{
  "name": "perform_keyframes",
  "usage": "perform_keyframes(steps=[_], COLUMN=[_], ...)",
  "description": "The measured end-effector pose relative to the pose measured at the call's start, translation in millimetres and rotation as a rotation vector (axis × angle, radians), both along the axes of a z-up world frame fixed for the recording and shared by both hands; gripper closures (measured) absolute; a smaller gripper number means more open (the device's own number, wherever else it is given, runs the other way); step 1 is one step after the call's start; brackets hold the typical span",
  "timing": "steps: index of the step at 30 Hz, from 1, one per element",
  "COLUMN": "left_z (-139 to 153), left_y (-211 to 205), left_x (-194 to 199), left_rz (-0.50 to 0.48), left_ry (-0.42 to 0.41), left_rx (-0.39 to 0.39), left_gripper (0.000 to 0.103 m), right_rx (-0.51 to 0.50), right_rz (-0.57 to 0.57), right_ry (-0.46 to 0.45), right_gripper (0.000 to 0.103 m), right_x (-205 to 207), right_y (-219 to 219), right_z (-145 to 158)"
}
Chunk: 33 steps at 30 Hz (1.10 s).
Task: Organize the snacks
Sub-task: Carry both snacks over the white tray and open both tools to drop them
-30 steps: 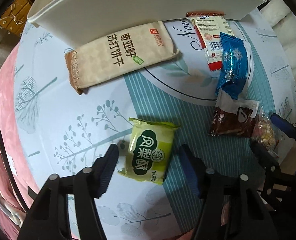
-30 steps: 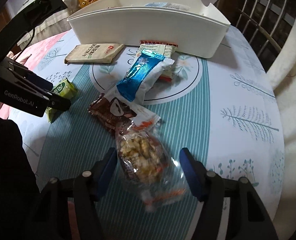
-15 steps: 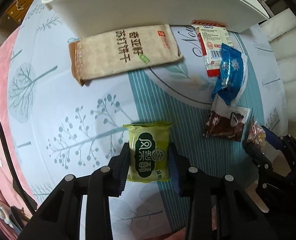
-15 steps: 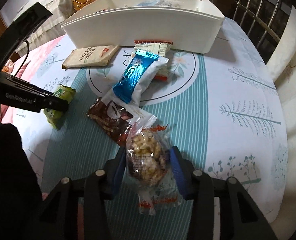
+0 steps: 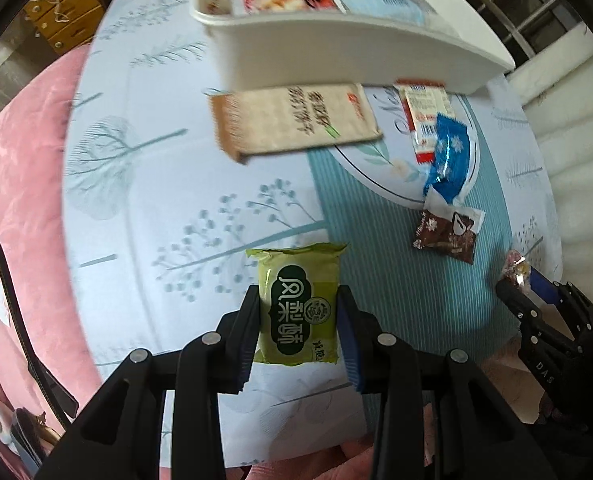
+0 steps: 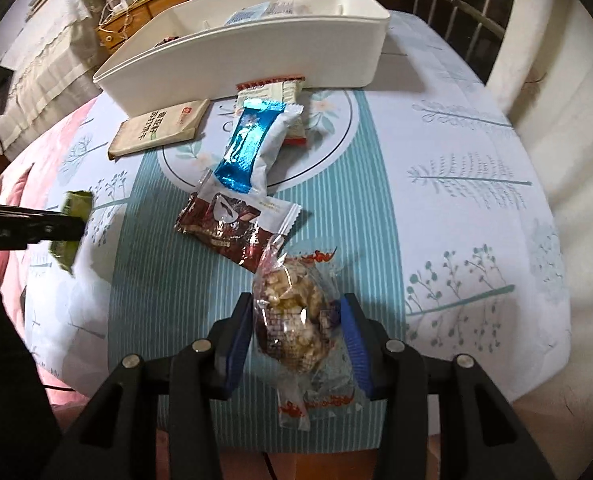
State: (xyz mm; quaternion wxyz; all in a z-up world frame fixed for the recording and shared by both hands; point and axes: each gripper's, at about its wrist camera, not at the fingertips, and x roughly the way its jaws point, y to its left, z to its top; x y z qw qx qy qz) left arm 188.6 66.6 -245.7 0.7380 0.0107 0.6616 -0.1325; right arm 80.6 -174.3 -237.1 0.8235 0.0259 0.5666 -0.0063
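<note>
Both grippers clamp snacks: left gripper [image 5: 298, 320] on green packet [image 5: 298, 304], right gripper [image 6: 296, 326] on clear bag [image 6: 292, 320].

**Snacks and a bin lying on a patterned tabletop**

A tabletop [image 6: 436, 208] covered in pale cloth with teal stripes and tree prints is carrying a long white plastic bin [image 6: 256, 52] at its far side. A beige cracker packet [image 6: 158, 128] is lying just before the bin, with a red-and-white wrapper [image 6: 292, 120] beside it. A blue-and-white foil packet [image 6: 252, 148] is overlapping that wrapper, and a brown-and-white sachet [image 6: 236, 228] is resting nearer, its top tucked under the blue packet.
</note>
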Motion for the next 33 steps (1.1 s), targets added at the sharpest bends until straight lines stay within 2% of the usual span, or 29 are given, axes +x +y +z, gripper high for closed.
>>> perform_keyframes(steps=[7, 14, 24, 33], left_z=[38.3, 75.6, 116.4, 129.8], left_y=[27.0, 16.3, 10.1, 2.3], left_x=[9.2, 39.5, 100.1, 165.3], left_rz=[0.060, 0.080, 0.092, 0.141], left_ry=[-0.070, -0.120, -0.153, -0.189], left_rx=[-0.051, -0.075, -0.107, -0.136], left_gripper=[0.068, 0.068, 0.068, 0.068], right_rx=[-0.015, -0.003, 0.168, 0.305], right_rz=[-0.039, -0.059, -0.111, -0.142], right_ry=[-0.081, -0.175, -0.233, -0.234], right_gripper=[0.059, 0.059, 0.059, 0.059], right_x=[9.5, 40.8, 116.3, 183.1], right_y=[-1.3, 0.7, -9.4, -25.4], right_z=[33.4, 70.0, 108.3, 113.1])
